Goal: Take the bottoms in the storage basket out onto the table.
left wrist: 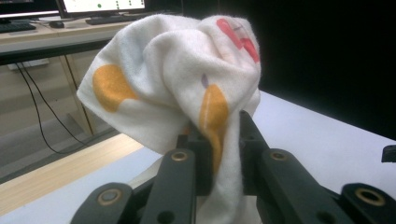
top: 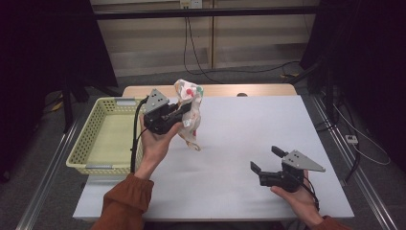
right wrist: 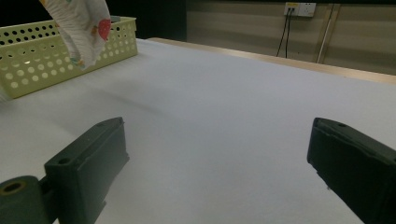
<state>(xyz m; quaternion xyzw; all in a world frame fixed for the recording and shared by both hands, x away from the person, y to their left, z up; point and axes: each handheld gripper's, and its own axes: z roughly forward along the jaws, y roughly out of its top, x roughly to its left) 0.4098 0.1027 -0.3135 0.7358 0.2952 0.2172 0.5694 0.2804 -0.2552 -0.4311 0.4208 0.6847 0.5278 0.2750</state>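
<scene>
Left gripper (top: 186, 111) is clamping a spotted white cloth (top: 190, 112), which is hanging lifted above the table (top: 249, 129), beside the yellow basket (top: 103, 136). Right gripper (top: 266, 159) is sitting low over the near table, jaws gaping apart, holding nothing.

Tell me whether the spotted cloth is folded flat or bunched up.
Bunched up: the spotted cloth hangs crumpled from the left gripper, its jaws shut on it.

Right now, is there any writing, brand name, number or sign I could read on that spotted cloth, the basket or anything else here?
None can be read.
Spotted cloth clamped in the left hand-held gripper: orange and red blotches, a pattern, no letters.
Yellow basket: plain perforated walls, no label readable.
Screen behind the cloth in the left gripper view: bright, with dark marks too small to read.
Wall socket: no legible marking.
</scene>
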